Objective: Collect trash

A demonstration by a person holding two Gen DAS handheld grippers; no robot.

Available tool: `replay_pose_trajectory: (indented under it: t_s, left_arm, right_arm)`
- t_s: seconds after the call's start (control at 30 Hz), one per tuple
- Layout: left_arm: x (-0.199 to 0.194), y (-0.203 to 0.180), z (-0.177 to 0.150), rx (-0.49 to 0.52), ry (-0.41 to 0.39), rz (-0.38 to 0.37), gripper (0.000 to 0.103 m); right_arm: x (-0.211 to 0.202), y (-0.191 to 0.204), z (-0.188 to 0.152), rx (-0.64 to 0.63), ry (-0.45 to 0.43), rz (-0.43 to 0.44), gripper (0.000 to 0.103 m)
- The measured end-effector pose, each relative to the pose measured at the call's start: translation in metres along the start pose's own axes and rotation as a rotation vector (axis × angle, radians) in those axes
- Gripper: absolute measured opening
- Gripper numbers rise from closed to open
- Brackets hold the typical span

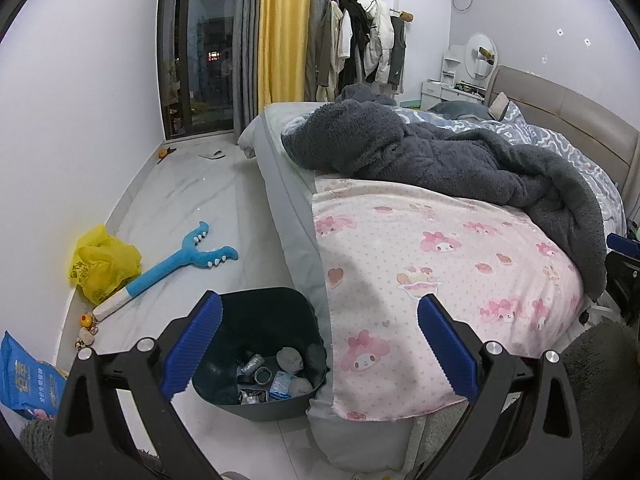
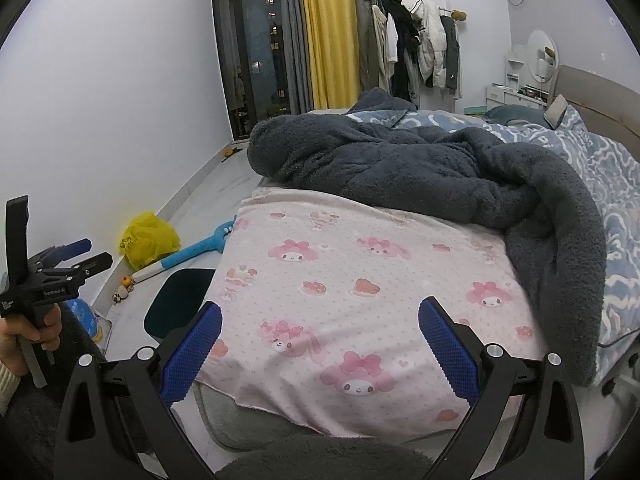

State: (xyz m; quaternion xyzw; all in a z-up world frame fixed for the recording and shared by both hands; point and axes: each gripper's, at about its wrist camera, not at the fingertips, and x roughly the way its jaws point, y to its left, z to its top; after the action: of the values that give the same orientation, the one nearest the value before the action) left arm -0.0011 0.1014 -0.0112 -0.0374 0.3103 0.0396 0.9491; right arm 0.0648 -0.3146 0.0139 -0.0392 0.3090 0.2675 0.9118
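While the bin (image 1: 256, 356) beside the bed (image 1: 440, 264) already holds wads and wrappers, we judge the collection partly done. On the floor near the wall we note a yellow bag (image 1: 102, 264), a blue packet (image 1: 28, 380) and a blue toy (image 1: 180, 260), well apart from the bin. Left gripper (image 1: 320, 344) and right gripper (image 2: 320, 344): both jaws spread wide, holding nothing. The yellow bag and blue packet look like what is left.
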Motion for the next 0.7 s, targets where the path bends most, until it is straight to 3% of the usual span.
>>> replay_pose_trajectory:
  t_s: [0.7]
  left_arm:
    - [0.0018,-0.0002,-0.0022,0.001,0.003,-0.001,0.100]
  right_arm:
    - [-0.0007,0.0027,0.0003,-0.005,0.000,0.000,0.100]
